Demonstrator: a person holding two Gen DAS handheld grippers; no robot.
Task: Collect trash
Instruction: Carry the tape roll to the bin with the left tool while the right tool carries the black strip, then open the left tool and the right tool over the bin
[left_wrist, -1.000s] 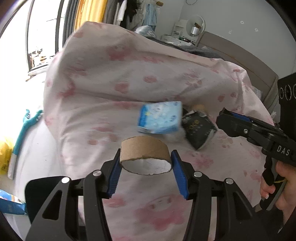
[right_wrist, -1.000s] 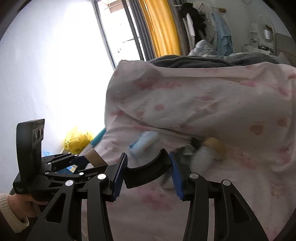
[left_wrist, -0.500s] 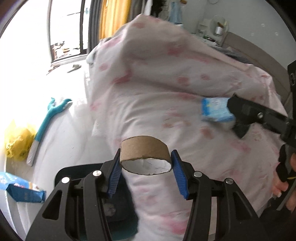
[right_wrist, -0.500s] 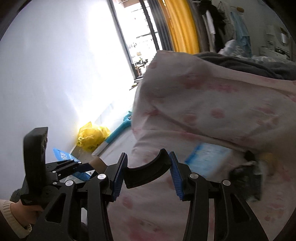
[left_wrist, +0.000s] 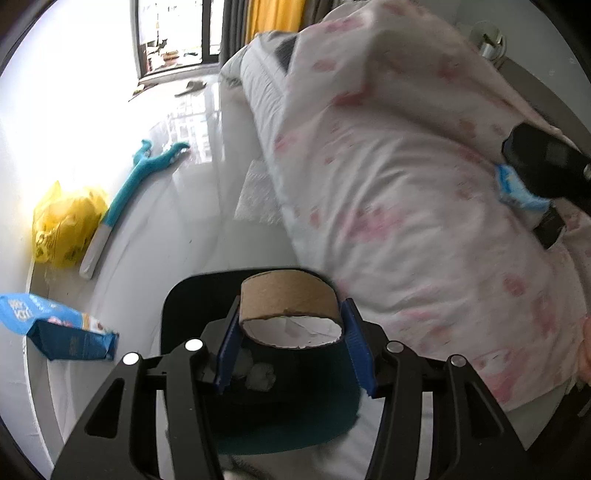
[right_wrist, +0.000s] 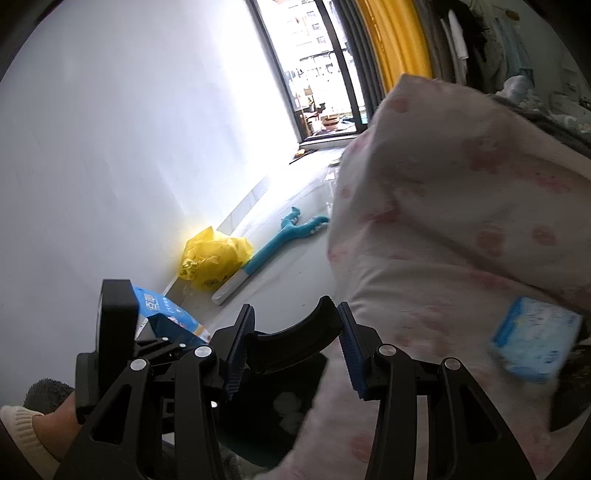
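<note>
The left gripper (left_wrist: 290, 345) is closed on a cardboard roll (left_wrist: 290, 308), its blue pads (left_wrist: 227, 350) pressing the roll's two sides; the roll lies with its open end toward the camera. Directly beneath it sits a dark bin (left_wrist: 258, 398) on the floor, just beside the bed, with a few pale crumpled scraps (left_wrist: 260, 376) inside.

The right gripper (right_wrist: 293, 345) is closed on a curved black piece (right_wrist: 291, 341), clamped between its pads (right_wrist: 240, 350). What the piece is cannot be told. In the right wrist view the bin (right_wrist: 266, 417) shows below this gripper too, partly hidden by the fingers, and a hand (right_wrist: 61, 421) with a cream cuff holds the left gripper's handle at the lower left.

A pink-patterned duvet (left_wrist: 406, 192) covers the bed. On it, well away from the bin, lies a blue packet (right_wrist: 533, 343), blurred, with something dark just beside it at the frame edge.

On the pale floor (left_wrist: 177, 229) near the wall lie a yellow bag (left_wrist: 61, 225), a teal long-handled tool (left_wrist: 136, 188) and a blue pouch (left_wrist: 55, 330), all apart from the bin. A window (right_wrist: 317, 85) and a yellow curtain (right_wrist: 395, 40) stand at the far end of the room.
</note>
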